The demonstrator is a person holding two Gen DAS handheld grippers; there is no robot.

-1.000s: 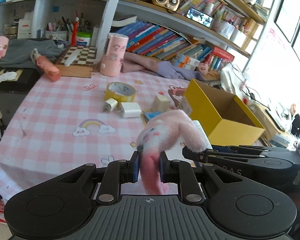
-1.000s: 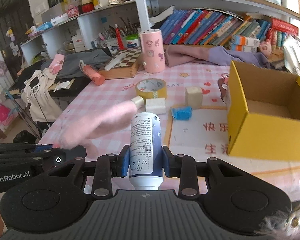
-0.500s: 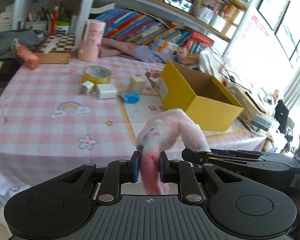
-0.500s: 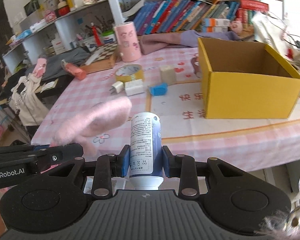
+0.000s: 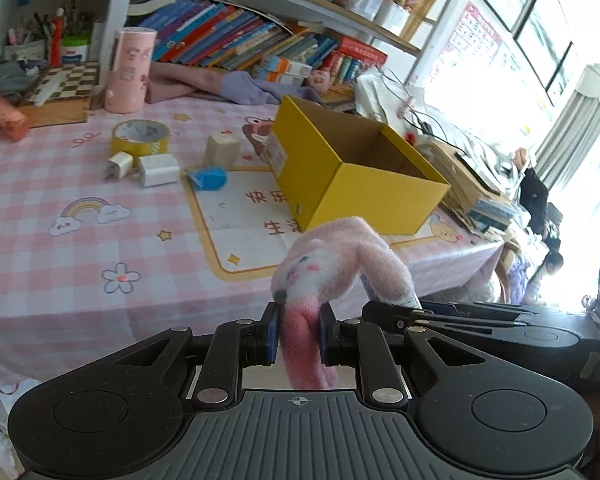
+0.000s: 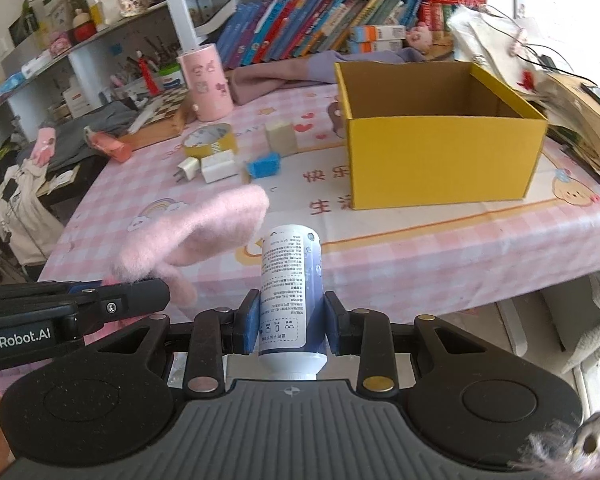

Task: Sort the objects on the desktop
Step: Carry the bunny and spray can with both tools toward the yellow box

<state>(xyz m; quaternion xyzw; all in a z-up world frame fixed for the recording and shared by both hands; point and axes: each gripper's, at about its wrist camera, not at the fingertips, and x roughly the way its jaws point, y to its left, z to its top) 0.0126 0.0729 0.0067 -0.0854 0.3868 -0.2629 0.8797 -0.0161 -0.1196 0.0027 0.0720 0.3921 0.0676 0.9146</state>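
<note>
On the table (image 6: 440, 240), the tape roll (image 6: 210, 140) lies left of the box (image 6: 444, 160).

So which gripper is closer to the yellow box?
Right, slightly. The right gripper, holding the bottle, sits off the table edge facing the yellow box. The left gripper, holding the pink plush, is beside it, farther left.

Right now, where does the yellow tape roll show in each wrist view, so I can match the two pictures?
Left wrist view: the yellow tape roll lies left of centre in the upper part, on the checked cloth, beyond the two white chargers.
Right wrist view: the tape roll sits upper left of centre, in front of the pink cylinder.
Shared landmark: the open yellow box, right of the roll in both views.
</note>
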